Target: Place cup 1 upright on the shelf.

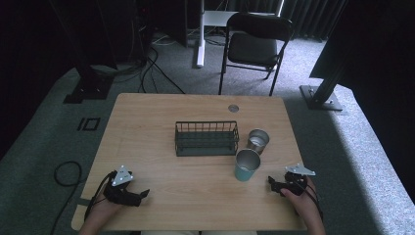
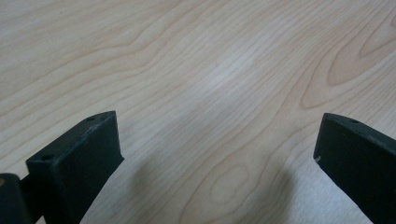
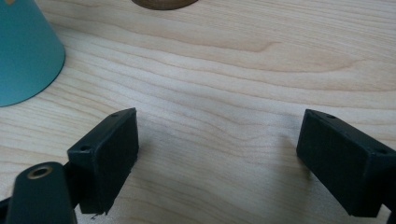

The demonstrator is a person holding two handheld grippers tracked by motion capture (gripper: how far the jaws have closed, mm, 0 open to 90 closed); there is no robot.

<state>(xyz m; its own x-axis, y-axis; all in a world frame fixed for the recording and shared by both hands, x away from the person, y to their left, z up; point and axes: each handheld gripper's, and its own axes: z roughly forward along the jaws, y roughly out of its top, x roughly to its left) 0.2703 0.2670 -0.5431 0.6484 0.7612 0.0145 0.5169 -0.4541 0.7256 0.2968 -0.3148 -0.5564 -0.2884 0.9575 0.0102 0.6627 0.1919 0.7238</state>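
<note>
From my station the high view is dim, daylight falling from the right; close views show soft jaw shadows on the desk point(image 2: 224, 65), slightly blurred.

A wooden table point(image 1: 147, 122) is standing on grey carpet, with a black folding chair point(image 1: 254, 44) sitting beyond its far edge. Near the table's middle a dark wire basket point(image 1: 207, 138) is resting upright. Just right of the basket a silver metal cup point(image 1: 258, 141) is standing, and nearer, just beside it, a teal cup point(image 1: 246, 165) is standing upright. A small round grommet point(image 1: 233, 108) is sitting in the tabletop near the far edge. At the near left the left gripper point(image 1: 143, 194) is lying low over the wood in a hand, pointing right. At the near right the right gripper point(image 1: 272, 183) is pointing left, close to the teal cup but apart from it. Black cables point(image 1: 147, 68) are trailing across the floor at far left.
</note>
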